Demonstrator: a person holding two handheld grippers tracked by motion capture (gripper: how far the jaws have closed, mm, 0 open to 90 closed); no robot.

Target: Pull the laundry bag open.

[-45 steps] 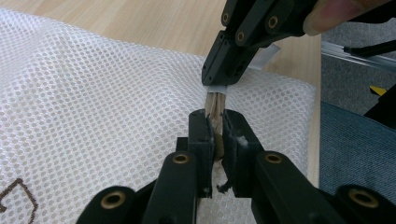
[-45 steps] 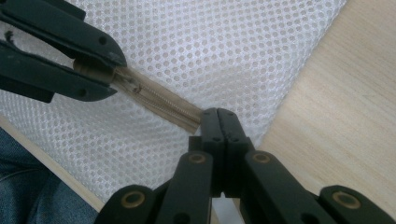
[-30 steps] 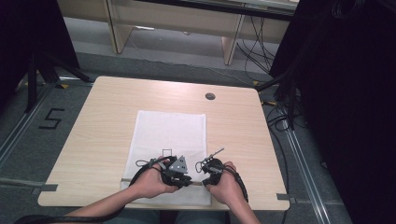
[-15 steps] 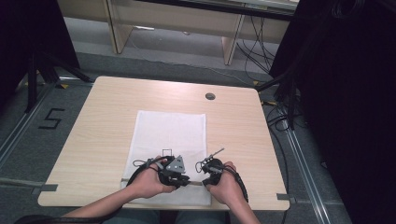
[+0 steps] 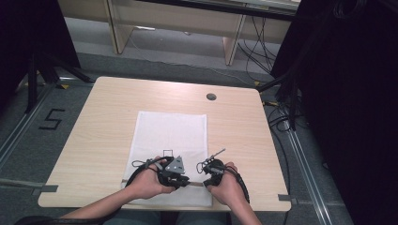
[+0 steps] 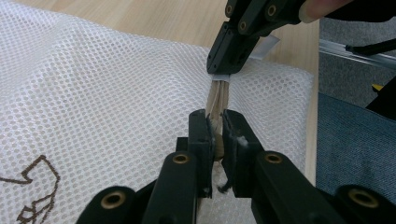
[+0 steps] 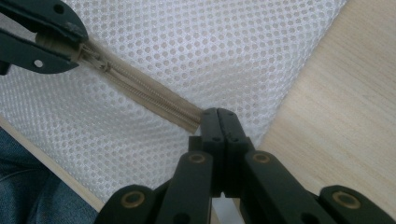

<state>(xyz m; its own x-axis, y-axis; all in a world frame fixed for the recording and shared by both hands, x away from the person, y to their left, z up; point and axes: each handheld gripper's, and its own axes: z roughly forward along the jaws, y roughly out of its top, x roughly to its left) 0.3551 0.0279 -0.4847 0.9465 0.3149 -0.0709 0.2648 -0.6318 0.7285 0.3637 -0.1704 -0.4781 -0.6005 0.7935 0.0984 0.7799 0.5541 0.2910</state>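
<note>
High view first: a white mesh bag point(image 5: 170, 140) lies flat in the middle of the wooden table point(image 5: 94, 136), and both hands sit at its near edge, around 6 o'clock, with the left gripper point(image 5: 171, 174) and right gripper point(image 5: 206, 176) close together and the beige zipper point(image 5: 195, 184) running between them. Left gripper view: its jaws are pinching the zipper point(image 6: 217, 105) right about where the slider should be, and the right gripper point(image 6: 219, 70) comes in at 12 o'clock clamping the far end of the tape. Right gripper view: jaws pressed together on the zipper's end point(image 7: 194, 122), while the left gripper point(image 7: 70, 46) grips the slider end up at 10 o'clock and the mesh bag point(image 7: 210, 46) spreads out behind. Looks like the zip is about to get pulled, so my take: keep the right side anchored and the tape taut and straight, then drag the slider along the line of the teeth, low over the table, so the mesh doesn't bunch up or snag.
</note>
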